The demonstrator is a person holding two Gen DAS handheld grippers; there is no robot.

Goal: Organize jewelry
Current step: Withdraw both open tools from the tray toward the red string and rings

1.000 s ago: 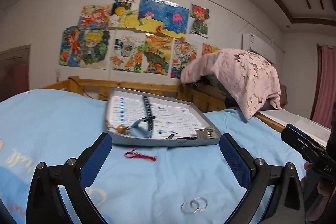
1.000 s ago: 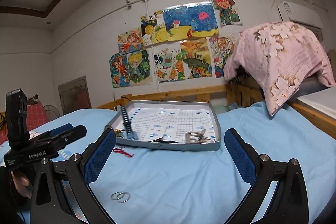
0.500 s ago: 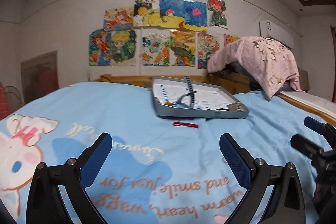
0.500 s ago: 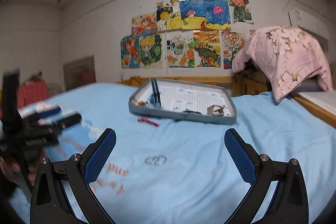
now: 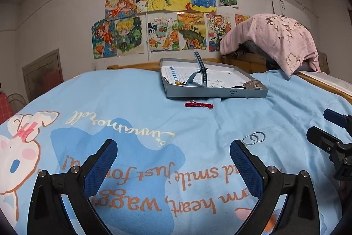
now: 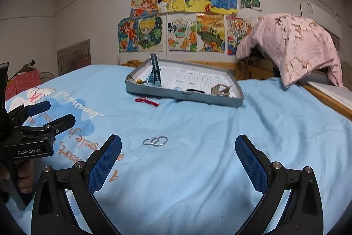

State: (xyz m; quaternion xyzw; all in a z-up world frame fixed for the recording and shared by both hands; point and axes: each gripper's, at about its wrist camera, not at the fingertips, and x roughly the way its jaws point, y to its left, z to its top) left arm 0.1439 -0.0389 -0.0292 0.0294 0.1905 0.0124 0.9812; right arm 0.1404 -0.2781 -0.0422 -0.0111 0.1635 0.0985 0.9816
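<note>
The pair of linked silver rings [image 6: 155, 141] lies flat on the blue bedspread [image 6: 198, 169], just ahead of the right gripper [image 6: 178, 160] and slightly left of its centre line; in the left wrist view the same rings [image 5: 254, 138] sit off to the right of the left gripper [image 5: 173, 162], near its right finger. Both grippers are spread wide and hold nothing. The rings look like the next piece to collect, and the right gripper is the better placed for it. Since they lie thin and flat on soft cloth, a good pick probably means coming down steeply, nudging left so both hoops fall between the pads, and closing where the two overlap, so that neither slips free or drags a fold of fabric up with it. Farther off, a red cord trinket [image 6: 147, 101] lies on the bedspread just in front of the grey tray [image 6: 184, 96], also not yet stowed. The tray already holds a blue strap [image 6: 155, 72] standing upright at its left, a small gold piece beside that, a dark item and a pale clip [image 6: 221, 89] toward its near right corner. Its open middle looks like the easiest place to set the rings down, well apart from the strap.
</note>
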